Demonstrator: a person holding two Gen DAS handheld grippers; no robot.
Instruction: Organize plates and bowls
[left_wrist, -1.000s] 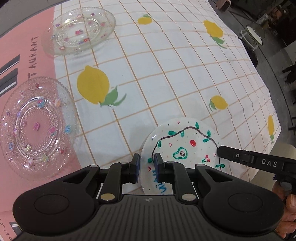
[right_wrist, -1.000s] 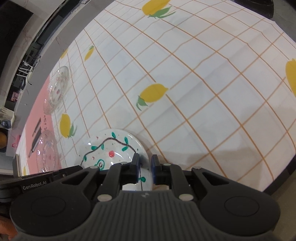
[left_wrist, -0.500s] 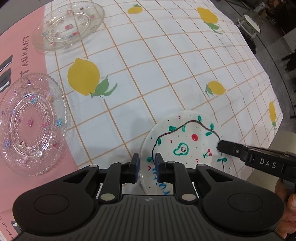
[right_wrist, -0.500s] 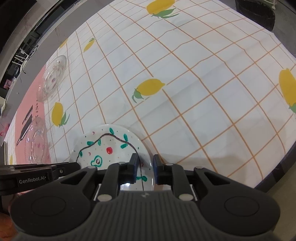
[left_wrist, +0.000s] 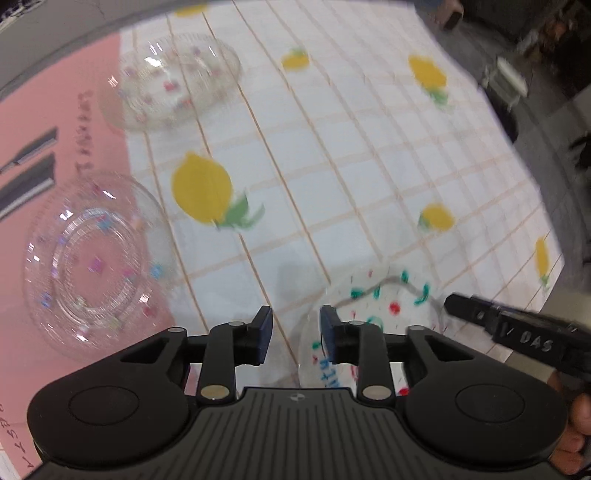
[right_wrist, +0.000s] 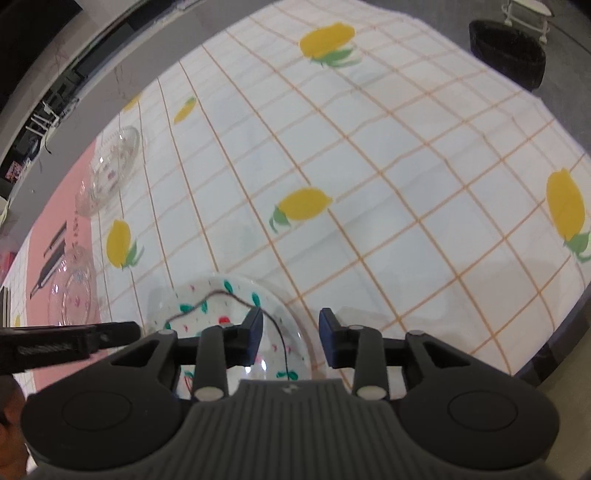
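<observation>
A white plate with painted green leaves and red cherries (left_wrist: 384, 306) (right_wrist: 221, 310) lies on the lemon tablecloth near the front edge. My left gripper (left_wrist: 295, 326) is open, its jaws standing astride the plate's left rim. My right gripper (right_wrist: 290, 334) is open, its jaws astride the plate's right rim. Two clear glass plates with coloured dots sit to the left: a near one (left_wrist: 92, 266) (right_wrist: 72, 295) and a far one (left_wrist: 173, 79) (right_wrist: 110, 166).
The white checked tablecloth with lemons (right_wrist: 369, 184) covers most of the table; a pink printed mat (left_wrist: 55, 122) lies under the glass plates at the left. The table edge (right_wrist: 554, 343) runs close at the right. A dark bin (right_wrist: 509, 55) stands on the floor beyond.
Both grippers have opened and let go of the painted plate, which now rests on the cloth. The left view is blurred from motion.
</observation>
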